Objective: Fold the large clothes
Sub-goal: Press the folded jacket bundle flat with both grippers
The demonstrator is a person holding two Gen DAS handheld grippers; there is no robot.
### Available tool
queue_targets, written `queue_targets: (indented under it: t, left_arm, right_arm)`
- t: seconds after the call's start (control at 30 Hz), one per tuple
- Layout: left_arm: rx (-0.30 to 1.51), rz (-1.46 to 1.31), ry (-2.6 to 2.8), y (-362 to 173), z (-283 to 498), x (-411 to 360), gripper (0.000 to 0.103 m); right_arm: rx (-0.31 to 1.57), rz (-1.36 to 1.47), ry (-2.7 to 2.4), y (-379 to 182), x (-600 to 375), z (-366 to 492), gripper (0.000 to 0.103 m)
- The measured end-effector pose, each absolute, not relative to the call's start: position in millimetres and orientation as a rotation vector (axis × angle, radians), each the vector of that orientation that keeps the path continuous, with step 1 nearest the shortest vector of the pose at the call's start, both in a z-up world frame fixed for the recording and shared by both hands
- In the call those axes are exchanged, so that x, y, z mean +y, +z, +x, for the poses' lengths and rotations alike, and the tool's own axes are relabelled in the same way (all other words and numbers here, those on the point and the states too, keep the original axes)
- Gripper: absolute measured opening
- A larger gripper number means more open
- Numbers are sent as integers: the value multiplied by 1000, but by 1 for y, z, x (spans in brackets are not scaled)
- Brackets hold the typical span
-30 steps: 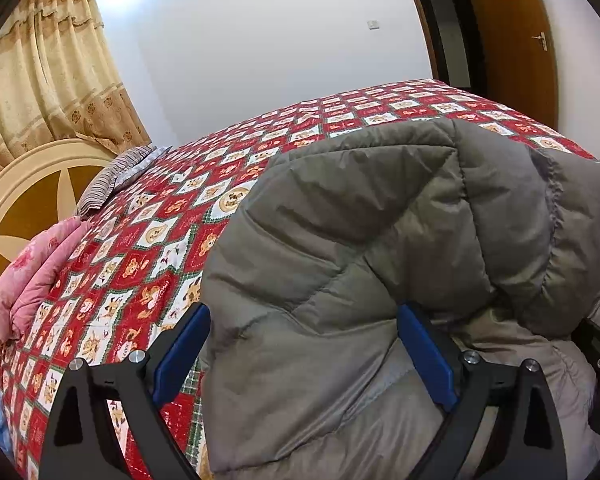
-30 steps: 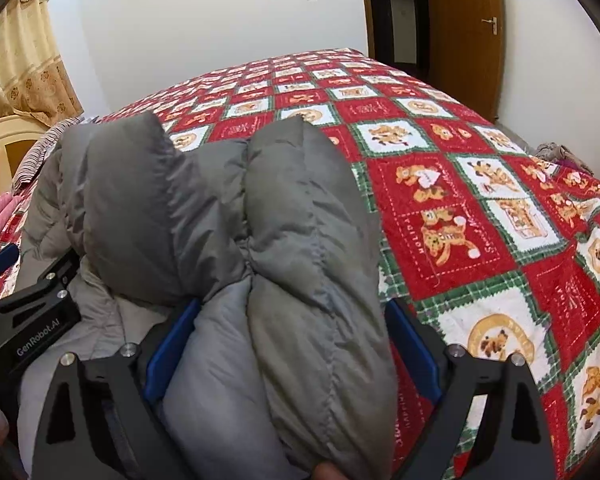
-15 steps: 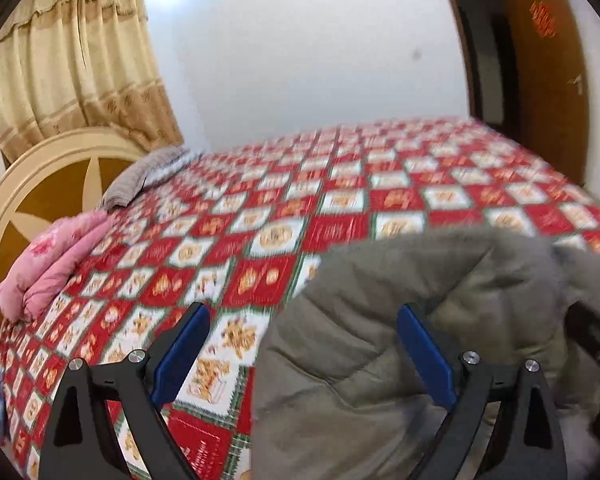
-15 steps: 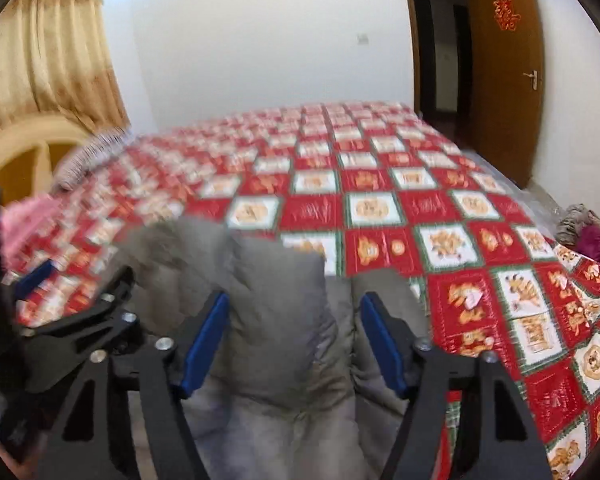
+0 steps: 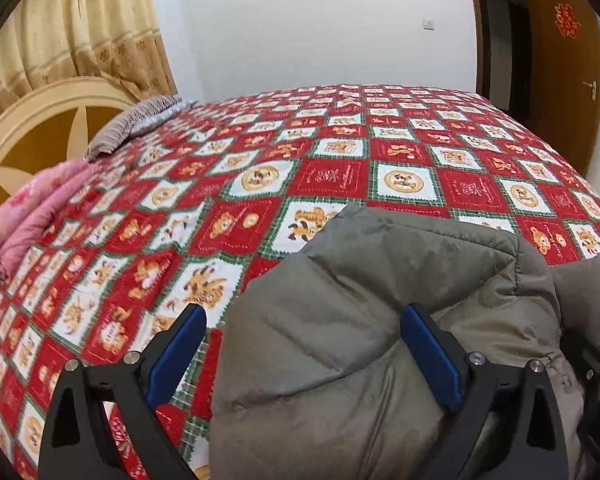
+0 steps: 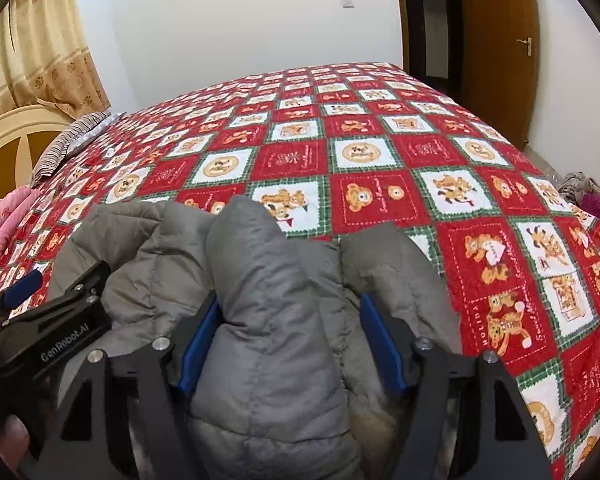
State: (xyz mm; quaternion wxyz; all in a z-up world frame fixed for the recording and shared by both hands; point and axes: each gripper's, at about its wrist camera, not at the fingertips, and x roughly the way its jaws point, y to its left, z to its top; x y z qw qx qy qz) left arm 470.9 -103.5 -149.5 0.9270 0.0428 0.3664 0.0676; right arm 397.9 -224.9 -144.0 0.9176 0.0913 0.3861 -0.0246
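The puffy grey quilted down jacket [image 6: 276,320] is lying bunched on the red patchwork bed quilt [image 6: 380,152]. The right tool [image 6: 292,344] is opening slightly around a thick fold that its pads are still squeezing, while the left tool [image 5: 300,352] is gaping wide, one pad touching padding. They should be pressing each fold flat before letting go.

My left gripper [image 5: 302,354] fills the bottom of its own view, black arms rising from the lower corners to blue pads. Its jaws stand wide; the left pad [image 5: 176,356] is free, while the right pad [image 5: 430,362] lies against padded grey fabric. In the right wrist view the same gripper shows at the lower left edge, side on. My right gripper [image 6: 292,344] sits low in the centre of its frame, tilted downward. Its jaws are opening slightly, with a thick grey fold between the pads.
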Motion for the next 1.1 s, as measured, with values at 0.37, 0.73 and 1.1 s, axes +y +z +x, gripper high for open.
queue_targets:
  t: [0.37,0.73,1.1]
  left_arm:
    - [771,77,135,-159,474,-105,100]
    - [772,82,139,-163,475,-106,101]
    - [757,78,145,-165,473,-106,101]
  right_arm:
    - [805,196,-46,-155,-228,401,71]
    - [805,205,-42,-158,-229,401,71]
    - [798,219,-37,-164,-230,401,71]
